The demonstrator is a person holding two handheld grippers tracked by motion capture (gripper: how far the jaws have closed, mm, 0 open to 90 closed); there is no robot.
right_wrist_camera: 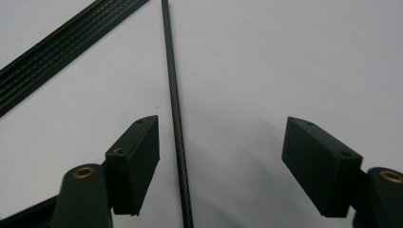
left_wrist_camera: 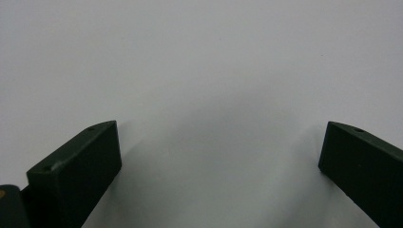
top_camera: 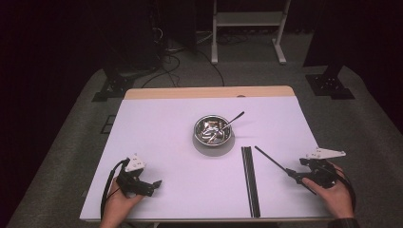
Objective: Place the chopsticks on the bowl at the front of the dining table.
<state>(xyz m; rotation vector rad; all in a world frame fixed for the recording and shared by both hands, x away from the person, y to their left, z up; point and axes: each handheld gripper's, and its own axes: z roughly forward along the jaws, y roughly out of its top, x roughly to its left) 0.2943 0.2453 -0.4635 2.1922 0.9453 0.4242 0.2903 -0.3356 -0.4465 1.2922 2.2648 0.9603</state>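
High view: left gripper (top_camera: 151, 184) near front-left of white tabletop (top_camera: 161, 137), jaws apart, nothing held. Right gripper (top_camera: 291, 175) at front-right, over loose black rod (top_camera: 273, 161) lying diagonally. Bundle of black rods (top_camera: 250, 180) just left of it, apart. Steel bowl (top_camera: 213, 130) mid-tabletop w/ spoon (top_camera: 233, 120) leaning in; contents too small to tell.

Left gripper view: jaws wide open, bare tabletop (left_wrist_camera: 199, 71) between.

Right gripper view: jaws wide open, rod (right_wrist_camera: 177, 123) running between, close to left-hand jaw, prob. not touching. Bundle (right_wrist_camera: 57, 47) upper left.
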